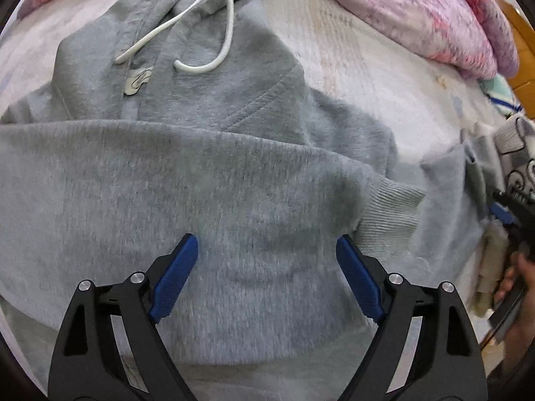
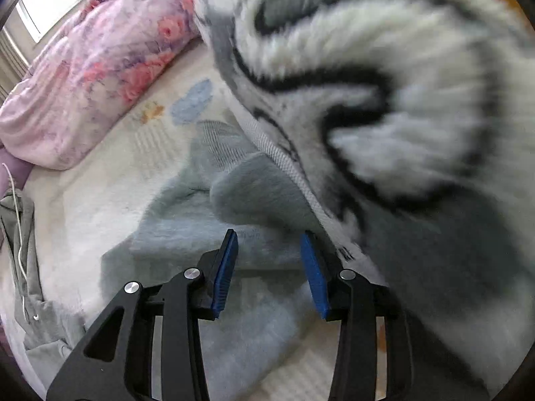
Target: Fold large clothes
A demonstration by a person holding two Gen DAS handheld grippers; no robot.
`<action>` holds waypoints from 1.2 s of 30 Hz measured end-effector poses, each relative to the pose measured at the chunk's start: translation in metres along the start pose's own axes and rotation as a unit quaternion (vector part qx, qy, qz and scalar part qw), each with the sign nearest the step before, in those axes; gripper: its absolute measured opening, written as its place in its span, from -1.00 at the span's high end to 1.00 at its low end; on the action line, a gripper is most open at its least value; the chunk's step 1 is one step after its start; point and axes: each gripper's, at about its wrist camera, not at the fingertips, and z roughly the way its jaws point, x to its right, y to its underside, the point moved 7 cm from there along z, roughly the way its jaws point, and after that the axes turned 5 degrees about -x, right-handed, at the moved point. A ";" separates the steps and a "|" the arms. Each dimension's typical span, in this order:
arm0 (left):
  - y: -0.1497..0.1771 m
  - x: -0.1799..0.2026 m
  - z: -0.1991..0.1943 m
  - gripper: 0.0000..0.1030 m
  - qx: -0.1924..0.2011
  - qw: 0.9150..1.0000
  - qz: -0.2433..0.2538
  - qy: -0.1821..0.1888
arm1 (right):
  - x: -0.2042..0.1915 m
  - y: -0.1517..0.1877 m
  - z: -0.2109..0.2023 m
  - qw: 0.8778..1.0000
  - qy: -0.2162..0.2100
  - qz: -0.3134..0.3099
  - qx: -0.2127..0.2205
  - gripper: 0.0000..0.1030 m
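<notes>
Here the soft grey fleece hoodie (image 1: 207,180) is lying on the bed (image 1: 351,77), one sleeve crossing its chest for folding. The left gripper (image 1: 267,254) is hovering wide open, holding nothing, while the right gripper (image 2: 269,247), half-open and empty, is straddling the other sleeve (image 2: 254,193).

Grey drawstring hoodie (image 1: 207,180) flat on the bed, sleeve folded across its front.

Both tongs point steeply downward: the left tongs (image 1: 267,244) stand wide apart with nothing pinched, the right tongs (image 2: 269,244) part-open and empty, a hand (image 1: 516,279) gripping their handle.
</notes>
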 end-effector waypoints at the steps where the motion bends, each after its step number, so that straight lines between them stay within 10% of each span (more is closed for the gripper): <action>1: 0.000 -0.002 -0.002 -0.65 0.002 1.000 -0.001 -0.003 | 0.002 0.002 -0.006 1.000 0.004 -0.003 0.007 0.30; 9: 0.005 -0.017 -0.018 -0.65 0.010 1.000 -0.007 -0.017 | 0.009 -0.003 0.022 1.000 0.028 0.000 0.006 0.30; 13: 0.011 -0.024 -0.017 -0.65 0.004 1.000 -0.021 -0.017 | 0.008 -0.002 0.023 1.000 0.016 -0.027 0.003 0.96; 22: 0.016 -0.046 -0.039 -0.65 0.015 0.999 -0.039 0.000 | -0.007 0.008 -0.045 0.995 -0.066 -0.061 0.049 0.97; 29: 0.019 -0.102 -0.084 -0.65 0.042 0.996 -0.080 0.011 | -0.116 0.071 -0.154 0.964 -0.122 -0.206 0.112 0.97; 36: 0.025 -0.207 -0.140 -0.65 0.072 0.989 -0.128 -0.016 | -0.297 0.218 -0.172 0.907 -0.193 -0.368 0.076 0.96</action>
